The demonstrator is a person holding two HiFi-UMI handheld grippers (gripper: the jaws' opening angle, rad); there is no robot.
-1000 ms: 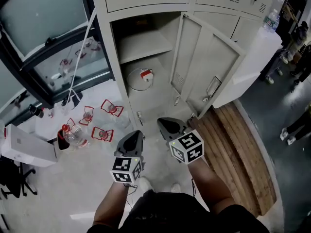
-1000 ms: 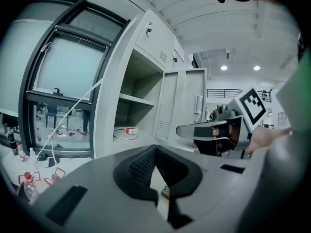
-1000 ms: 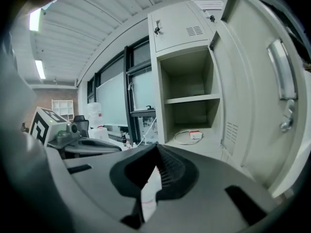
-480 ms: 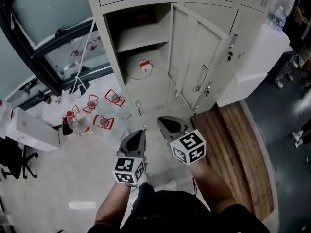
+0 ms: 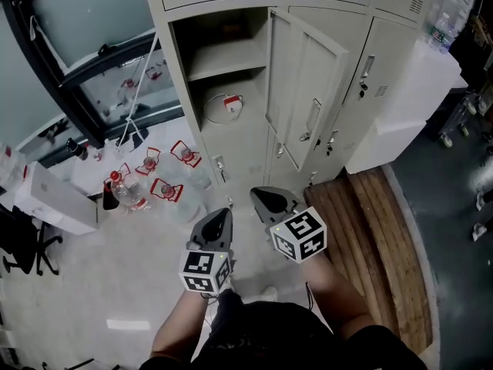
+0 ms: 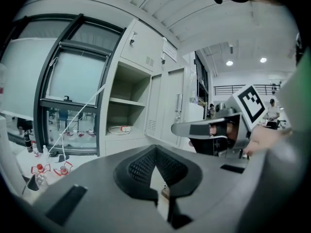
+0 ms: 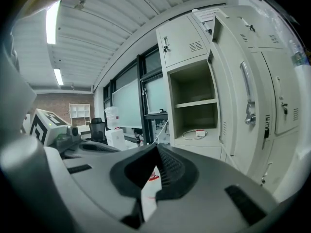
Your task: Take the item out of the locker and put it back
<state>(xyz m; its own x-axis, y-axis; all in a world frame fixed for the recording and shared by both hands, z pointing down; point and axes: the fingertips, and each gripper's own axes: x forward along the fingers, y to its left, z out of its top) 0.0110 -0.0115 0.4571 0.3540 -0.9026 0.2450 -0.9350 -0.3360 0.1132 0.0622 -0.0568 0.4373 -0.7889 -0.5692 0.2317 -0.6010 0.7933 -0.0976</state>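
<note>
The item is a coiled white cable with a red-and-white tag (image 5: pixel 223 108). It lies on the lower shelf of the open beige locker (image 5: pixel 219 58), and also shows in the left gripper view (image 6: pixel 119 129) and the right gripper view (image 7: pixel 196 134). My left gripper (image 5: pixel 222 213) (image 6: pixel 155 148) and right gripper (image 5: pixel 259 193) (image 7: pixel 156 147) hang side by side over the floor, well short of the locker. Both are shut with nothing between the jaws. The locker door (image 5: pixel 304 91) stands open to the right of the compartment.
Bottles and red-marked pieces (image 5: pixel 127 193) lie on the floor left of the locker, beside a white box (image 5: pixel 58 203) and a black chair (image 5: pixel 19 241). A wooden board (image 5: pixel 377 237) lies at the right under a white block (image 5: pixel 400 106). More lockers stand to the right.
The head view has shifted: the locker sits a little farther off and its door looks narrower. Both grippers stay shut, empty and side by side.
</note>
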